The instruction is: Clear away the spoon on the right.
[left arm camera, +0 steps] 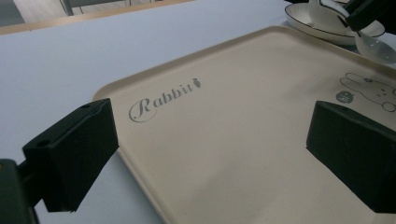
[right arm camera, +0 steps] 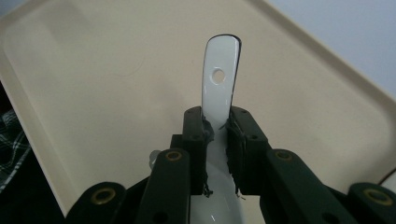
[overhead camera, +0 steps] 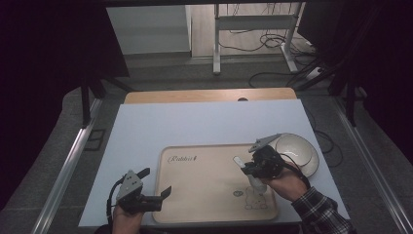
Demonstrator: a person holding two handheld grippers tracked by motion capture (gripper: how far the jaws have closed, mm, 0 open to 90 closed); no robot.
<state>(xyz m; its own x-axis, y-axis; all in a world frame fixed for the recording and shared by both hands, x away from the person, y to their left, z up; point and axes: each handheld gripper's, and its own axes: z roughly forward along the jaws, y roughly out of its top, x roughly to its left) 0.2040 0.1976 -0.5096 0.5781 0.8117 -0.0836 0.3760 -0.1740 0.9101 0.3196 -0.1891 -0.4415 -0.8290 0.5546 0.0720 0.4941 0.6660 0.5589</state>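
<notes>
We see the white spoon clamped by its handle in our right tongs, held over the right half of the beige tray, near the tabletop's front edge. A white bowl sits beside the tray's right edge. Our left tongs gape empty at the tray's left edge. Beyond the tabletop lie grey floor and cables.

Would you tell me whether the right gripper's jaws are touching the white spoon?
Touching. In the right gripper view, the right gripper has both pads pressed against the white spoon handle, with no gap.
</notes>
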